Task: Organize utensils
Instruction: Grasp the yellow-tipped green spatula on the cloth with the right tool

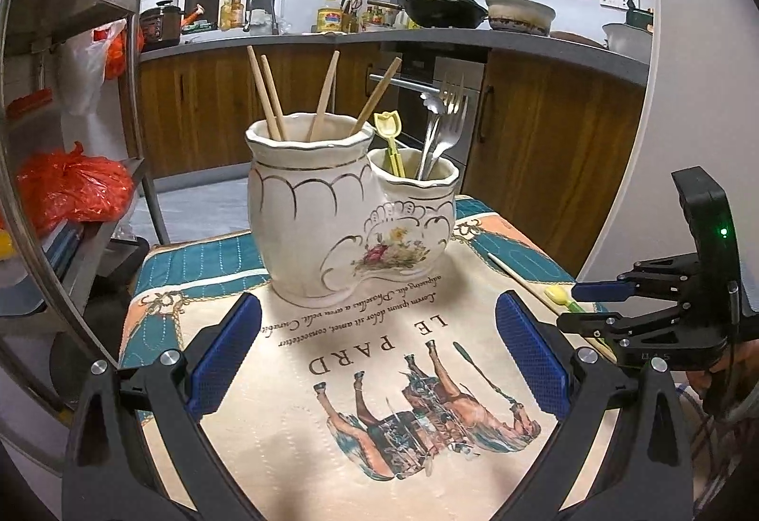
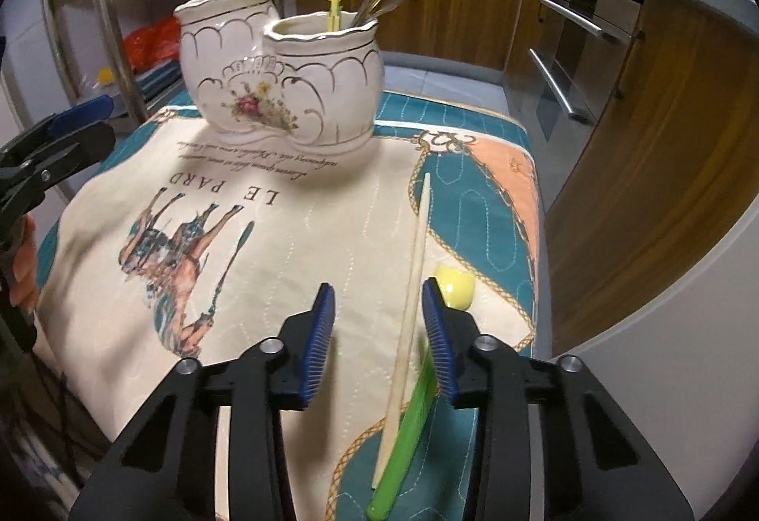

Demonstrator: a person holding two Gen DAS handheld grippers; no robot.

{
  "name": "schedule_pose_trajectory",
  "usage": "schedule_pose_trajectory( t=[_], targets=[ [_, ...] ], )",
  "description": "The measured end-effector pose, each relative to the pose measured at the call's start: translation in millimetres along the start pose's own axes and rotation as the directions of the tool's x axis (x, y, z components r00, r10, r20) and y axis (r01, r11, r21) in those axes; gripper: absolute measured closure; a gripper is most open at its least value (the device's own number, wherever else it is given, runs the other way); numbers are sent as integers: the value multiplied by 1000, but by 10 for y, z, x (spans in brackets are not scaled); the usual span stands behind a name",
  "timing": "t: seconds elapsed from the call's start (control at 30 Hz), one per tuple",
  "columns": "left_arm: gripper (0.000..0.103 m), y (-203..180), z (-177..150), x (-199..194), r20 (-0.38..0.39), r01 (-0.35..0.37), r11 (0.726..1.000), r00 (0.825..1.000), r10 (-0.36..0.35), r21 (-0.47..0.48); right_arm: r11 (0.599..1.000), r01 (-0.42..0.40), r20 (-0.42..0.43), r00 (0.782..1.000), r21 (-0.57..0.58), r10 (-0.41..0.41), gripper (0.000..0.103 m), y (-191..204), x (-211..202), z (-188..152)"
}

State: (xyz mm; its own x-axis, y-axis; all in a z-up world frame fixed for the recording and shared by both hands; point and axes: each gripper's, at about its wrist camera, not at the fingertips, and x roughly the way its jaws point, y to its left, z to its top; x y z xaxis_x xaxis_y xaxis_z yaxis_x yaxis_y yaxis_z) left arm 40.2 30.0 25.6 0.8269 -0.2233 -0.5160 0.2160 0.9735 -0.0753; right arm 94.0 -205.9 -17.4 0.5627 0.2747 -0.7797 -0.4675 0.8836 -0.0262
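A white ceramic double-pot holder (image 1: pixel 351 208) stands on the printed cloth; it also shows in the right wrist view (image 2: pixel 284 75). Its tall pot holds wooden chopsticks (image 1: pixel 270 99). Its small pot holds a yellow tulip spoon (image 1: pixel 389 137), a fork and a spoon (image 1: pixel 446 118). One loose chopstick (image 2: pixel 410 298) and a yellow-green spoon (image 2: pixel 453 284) lie on the cloth. My right gripper (image 2: pixel 377 326) is open, low over them, with the chopstick between its pads. My left gripper (image 1: pixel 377 350) is open and empty in front of the holder.
The printed cloth (image 2: pixel 284 246) covers a small table with edges close on the right and far side. A metal shelf rack (image 1: pixel 57 104) with orange bags stands to the left. Kitchen cabinets and an oven (image 2: pixel 569 61) lie beyond.
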Motion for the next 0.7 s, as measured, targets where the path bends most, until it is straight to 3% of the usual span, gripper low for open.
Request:
schedule_pose_trajectory(
  t=[0.37,0.7],
  targets=[
    [6,-67,-18,14,-11,14,1000,1000,-14,15,998,48,-17,999,51,-48,83,-164,-32,-71],
    [6,-118,-23,-1,-14,17,999,1000,-16,28,992,41,-74,997,118,-33,87,-309,31,-168]
  ],
)
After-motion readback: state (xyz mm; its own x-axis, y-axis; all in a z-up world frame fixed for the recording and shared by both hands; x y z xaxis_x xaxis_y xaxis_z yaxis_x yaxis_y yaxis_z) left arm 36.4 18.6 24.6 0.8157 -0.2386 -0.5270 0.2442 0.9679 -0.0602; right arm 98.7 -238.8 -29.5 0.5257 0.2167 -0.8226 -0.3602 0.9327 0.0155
